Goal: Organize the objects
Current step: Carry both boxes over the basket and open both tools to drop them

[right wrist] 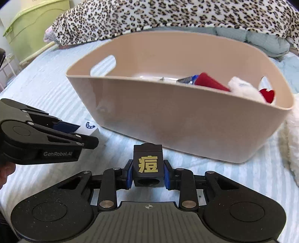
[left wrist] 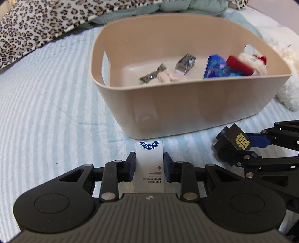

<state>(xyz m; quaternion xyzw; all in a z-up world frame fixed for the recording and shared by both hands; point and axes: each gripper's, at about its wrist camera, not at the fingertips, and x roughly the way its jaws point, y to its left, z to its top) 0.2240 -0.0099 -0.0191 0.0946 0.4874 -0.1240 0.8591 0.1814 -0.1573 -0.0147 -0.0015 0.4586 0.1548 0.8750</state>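
My left gripper point(left wrist: 149, 166) is shut on a white hotel-supplies box point(left wrist: 149, 162) with a blue round logo, just in front of the beige bin point(left wrist: 186, 112). My right gripper point(right wrist: 148, 172) is shut on a black cube point(right wrist: 147, 164) with a gold character, also in front of the bin point(right wrist: 186, 121). The cube point(left wrist: 233, 140) and right gripper show at the right of the left wrist view. The left gripper point(right wrist: 82, 134) and the white box point(right wrist: 91, 129) show at the left of the right wrist view. The bin holds a blue patterned box point(left wrist: 216, 67), a small silver box point(left wrist: 185, 64), a red-and-white plush point(left wrist: 246, 63) and a green wrapper point(left wrist: 152, 73).
The bin stands on a light blue striped bedspread point(left wrist: 46, 112). A leopard-print blanket point(right wrist: 168, 16) lies behind it. A white fluffy plush point(left wrist: 287, 93) lies right of the bin. A green plastic container point(right wrist: 31, 28) stands off the bed at far left.
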